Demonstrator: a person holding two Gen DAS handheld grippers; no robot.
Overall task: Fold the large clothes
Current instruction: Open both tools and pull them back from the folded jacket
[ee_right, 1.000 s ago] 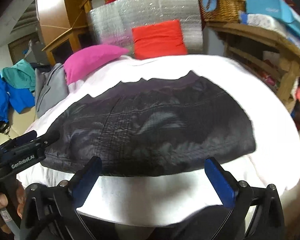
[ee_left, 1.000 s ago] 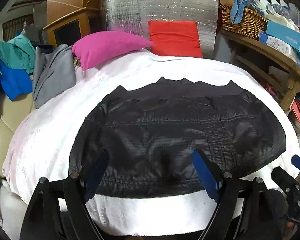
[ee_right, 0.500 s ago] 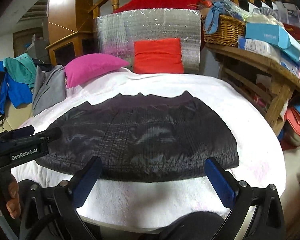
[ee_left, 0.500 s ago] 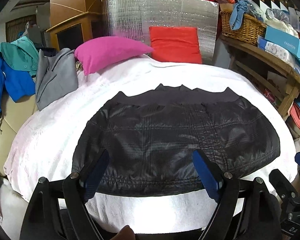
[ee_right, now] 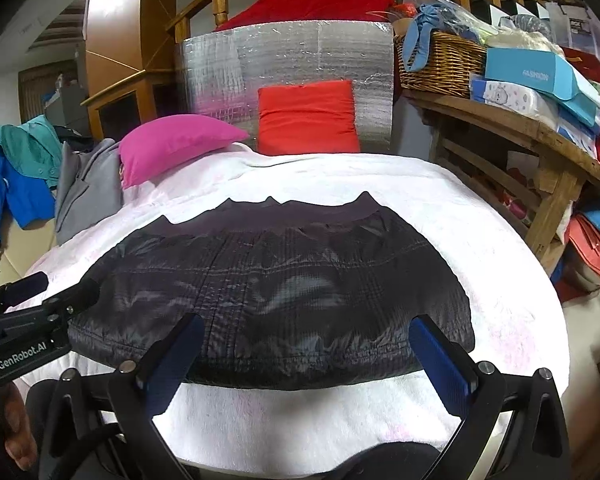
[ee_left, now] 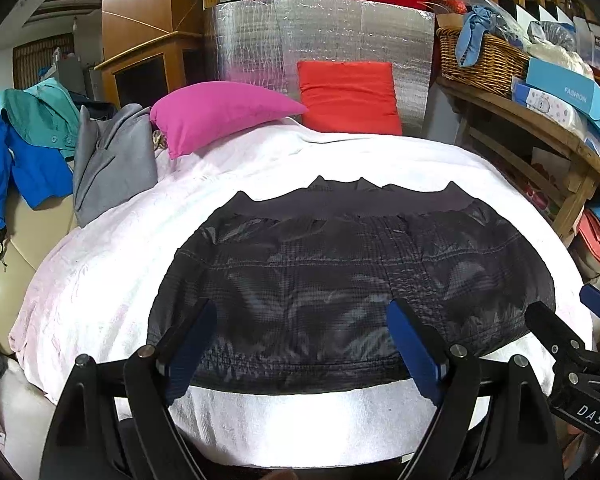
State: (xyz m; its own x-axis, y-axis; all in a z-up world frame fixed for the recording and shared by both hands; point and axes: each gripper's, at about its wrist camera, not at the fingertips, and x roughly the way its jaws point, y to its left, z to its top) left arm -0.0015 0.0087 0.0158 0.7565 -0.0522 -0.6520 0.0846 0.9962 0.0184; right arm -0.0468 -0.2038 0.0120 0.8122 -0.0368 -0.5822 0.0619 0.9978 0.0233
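Note:
A black quilted jacket (ee_left: 340, 276) lies folded flat into a wide band on the white-covered bed (ee_left: 100, 264), its dark ribbed hem at the far side. The same jacket (ee_right: 272, 300) fills the middle of the right wrist view. My left gripper (ee_left: 300, 320) hovers open over the jacket's near edge, nothing between its blue pads (ee_left: 414, 346). My right gripper (ee_right: 306, 334) is open too, above the near edge and holding nothing. Each gripper shows at the border of the other's view: the right gripper (ee_left: 568, 344) and the left gripper (ee_right: 40, 300).
A pink pillow (ee_left: 220, 114) and a red cushion (ee_left: 348, 96) lean at the bed's far end against a silver foil panel (ee_left: 320, 40). Grey, teal and blue clothes (ee_left: 112, 160) hang at the left. A wooden shelf (ee_left: 540, 128) with a wicker basket (ee_left: 480, 60) and boxes runs along the right.
Both views have drawn back and tilted up a little, so the jacket sits lower and smaller. The jacket has not moved. Both grippers stay open.

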